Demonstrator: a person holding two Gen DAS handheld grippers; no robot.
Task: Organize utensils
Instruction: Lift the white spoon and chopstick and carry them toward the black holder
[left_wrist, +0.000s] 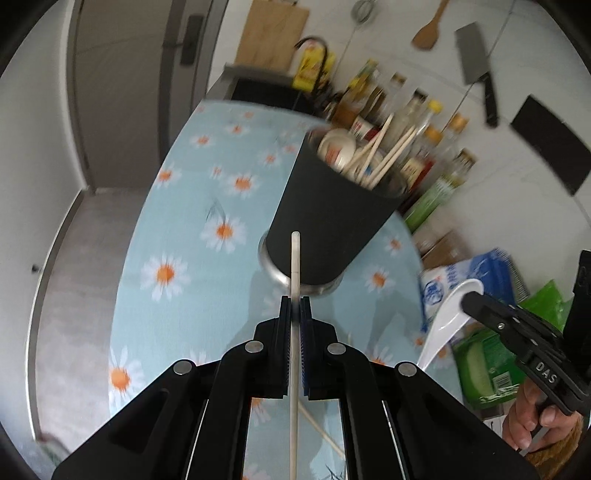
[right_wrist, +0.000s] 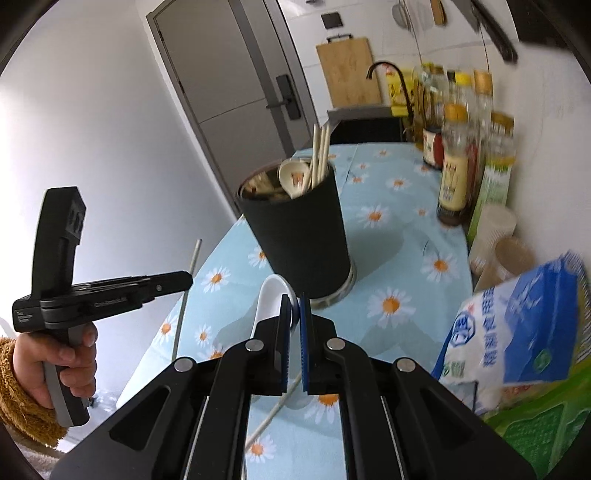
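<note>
While your left gripper (left_wrist: 295, 308) is clamping single chopstick (left_wrist: 295, 266) upright before black holder (left_wrist: 332, 221), your right gripper (right_wrist: 294, 306) is pinching white spoon (right_wrist: 269, 299) near holder base, above daisy tablecloth (right_wrist: 391, 258).

- The left wrist view is taken along the left gripper (left_wrist: 295, 306), angled down, with the black cylindrical utensil holder (left_wrist: 328, 218) close ahead.
- The right wrist view is set alike behind the right gripper (right_wrist: 294, 306).
- The holder (right_wrist: 299, 236) and the blue daisy-print tablecloth (right_wrist: 391, 258) are shared by both.
</note>
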